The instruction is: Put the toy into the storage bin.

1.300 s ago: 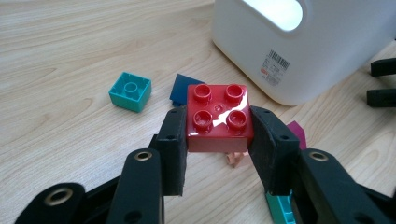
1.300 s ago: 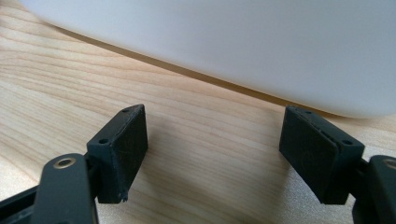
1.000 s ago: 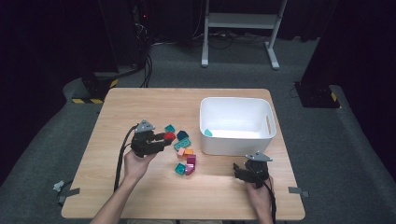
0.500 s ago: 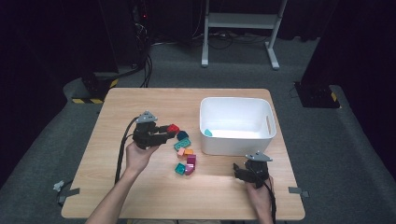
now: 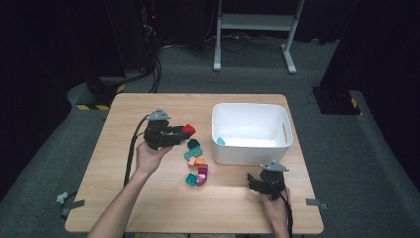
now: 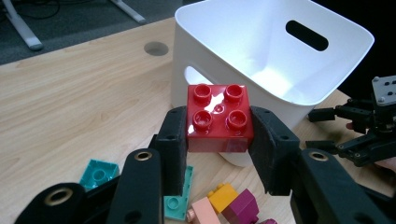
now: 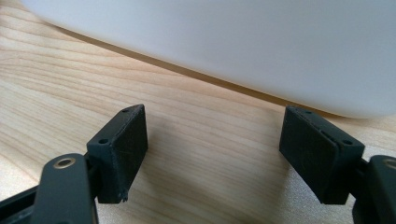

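Red brick (image 6: 219,117) sits clenched in the left claw (image 5: 184,133) above the pale wooden worktop (image 5: 124,114), beside the white bin (image 5: 251,148); right claw (image 7: 224,158) gapes empty; dark room, probably carpeted.

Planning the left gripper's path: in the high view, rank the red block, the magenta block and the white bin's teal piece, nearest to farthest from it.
1. Red block, held in the left gripper's jaws.
2. Magenta block, lower down, in the pile.
3. Teal piece, right, inside the white bin.
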`<action>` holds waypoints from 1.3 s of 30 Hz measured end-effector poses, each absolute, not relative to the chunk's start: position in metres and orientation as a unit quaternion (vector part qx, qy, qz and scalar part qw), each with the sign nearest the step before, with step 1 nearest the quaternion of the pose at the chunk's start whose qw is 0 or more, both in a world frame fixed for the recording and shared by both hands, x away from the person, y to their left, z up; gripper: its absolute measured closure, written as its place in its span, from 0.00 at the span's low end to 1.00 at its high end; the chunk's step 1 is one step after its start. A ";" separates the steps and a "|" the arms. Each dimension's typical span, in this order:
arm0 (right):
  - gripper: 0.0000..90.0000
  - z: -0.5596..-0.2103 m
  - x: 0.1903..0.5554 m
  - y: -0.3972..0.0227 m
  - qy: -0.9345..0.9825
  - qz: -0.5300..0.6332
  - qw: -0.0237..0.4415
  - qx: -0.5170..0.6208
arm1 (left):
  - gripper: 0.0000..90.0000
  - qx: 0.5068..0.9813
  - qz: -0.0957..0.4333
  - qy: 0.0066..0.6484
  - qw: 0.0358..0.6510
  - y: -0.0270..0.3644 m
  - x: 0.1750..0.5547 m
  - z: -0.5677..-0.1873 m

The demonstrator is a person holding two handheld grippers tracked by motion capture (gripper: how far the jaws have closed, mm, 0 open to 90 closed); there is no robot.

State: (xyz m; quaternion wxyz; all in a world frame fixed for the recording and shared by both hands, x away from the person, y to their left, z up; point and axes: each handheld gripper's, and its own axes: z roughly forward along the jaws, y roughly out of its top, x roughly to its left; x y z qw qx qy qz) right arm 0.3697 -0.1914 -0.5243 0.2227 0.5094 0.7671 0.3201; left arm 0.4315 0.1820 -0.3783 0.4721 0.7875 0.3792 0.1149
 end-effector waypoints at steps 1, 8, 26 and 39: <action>0.26 -0.524 0.370 -0.191 0.767 0.320 0.223 0.509 | 0.65 0.789 0.116 0.376 0.472 0.181 0.432 -0.376; 0.26 -0.524 0.370 -0.191 0.767 0.320 0.223 0.509 | 0.65 0.792 0.118 0.364 0.475 0.175 0.434 -0.366; 0.26 -0.524 0.370 -0.191 0.767 0.320 0.223 0.509 | 0.65 0.803 0.106 0.330 0.485 0.148 0.447 -0.348; 0.26 -0.524 0.370 -0.191 0.767 0.320 0.223 0.510 | 0.65 0.811 0.107 0.306 0.487 0.124 0.452 -0.335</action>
